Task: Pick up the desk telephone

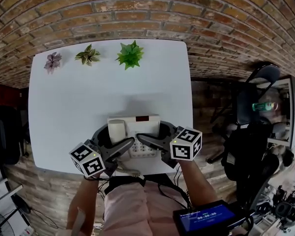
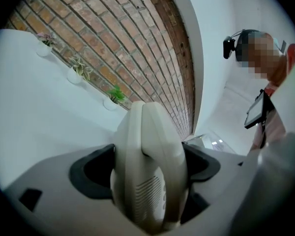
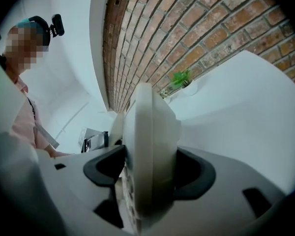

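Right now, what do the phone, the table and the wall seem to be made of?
The phone: probably plastic, off-white, smooth with a soft sheen; moulded slots show in the left gripper view.
The table: white, smooth, matte top; laminate or painted board, I cannot tell.
The wall: red-brown brick, rough, with pale mortar lines.

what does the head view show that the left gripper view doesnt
Only the head view: the left tool and right tool flanking the desk telephone, its red display, a black office chair.
Only the left gripper view: a slotted grille on the telephone's side, close up between that tool's jaws, and the person's head-worn camera.
Both: the white table, three potted plants, the brick wall.
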A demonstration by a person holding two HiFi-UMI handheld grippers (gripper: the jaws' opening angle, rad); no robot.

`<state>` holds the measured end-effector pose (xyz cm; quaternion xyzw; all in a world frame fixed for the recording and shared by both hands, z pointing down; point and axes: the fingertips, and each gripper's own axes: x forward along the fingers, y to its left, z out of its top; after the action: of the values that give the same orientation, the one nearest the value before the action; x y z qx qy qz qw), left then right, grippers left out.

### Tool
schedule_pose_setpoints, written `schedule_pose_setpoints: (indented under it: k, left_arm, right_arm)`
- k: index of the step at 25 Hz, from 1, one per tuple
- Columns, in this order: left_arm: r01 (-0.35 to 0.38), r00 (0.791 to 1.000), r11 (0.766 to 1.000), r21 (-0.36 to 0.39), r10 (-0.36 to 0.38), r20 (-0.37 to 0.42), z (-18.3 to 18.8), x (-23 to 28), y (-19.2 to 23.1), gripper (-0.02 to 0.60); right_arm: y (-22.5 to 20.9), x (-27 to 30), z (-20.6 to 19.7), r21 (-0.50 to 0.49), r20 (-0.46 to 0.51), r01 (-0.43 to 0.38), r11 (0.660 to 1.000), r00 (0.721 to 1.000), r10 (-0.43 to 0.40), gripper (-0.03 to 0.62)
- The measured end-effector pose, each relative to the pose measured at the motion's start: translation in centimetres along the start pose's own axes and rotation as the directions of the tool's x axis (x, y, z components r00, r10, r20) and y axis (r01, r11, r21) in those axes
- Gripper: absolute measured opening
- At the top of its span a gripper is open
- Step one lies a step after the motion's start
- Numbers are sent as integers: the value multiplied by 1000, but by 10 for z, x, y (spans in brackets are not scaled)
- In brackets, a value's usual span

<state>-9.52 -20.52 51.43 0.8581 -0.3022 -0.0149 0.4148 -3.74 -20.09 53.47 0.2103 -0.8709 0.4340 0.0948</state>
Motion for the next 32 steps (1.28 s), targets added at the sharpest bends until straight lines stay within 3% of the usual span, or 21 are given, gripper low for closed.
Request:
schedule_pose_setpoints:
  k: [11,18,23,32]
  left_arm:
    - [-10,997,997,71,4,82,51,-19,-52,439]
    - [-5,993,987,161,-14,118,101,-34,-110,439]
    - [0,987,986,165,-26,158,130,-49,-151,439]
    - [-20,986,980,197,-13,165,139,-60,-180,439]
  right_arm:
    - [52,-22,49,-89,44,-36,995,998,40,298]
    - [104,-50,95,-146,91,-46,988,994,60,298]
    - [146,-73,124,-200,119,-44,979,990,69,298]
    - [173,-89,132,-233,128,-55,971,988,86,296]
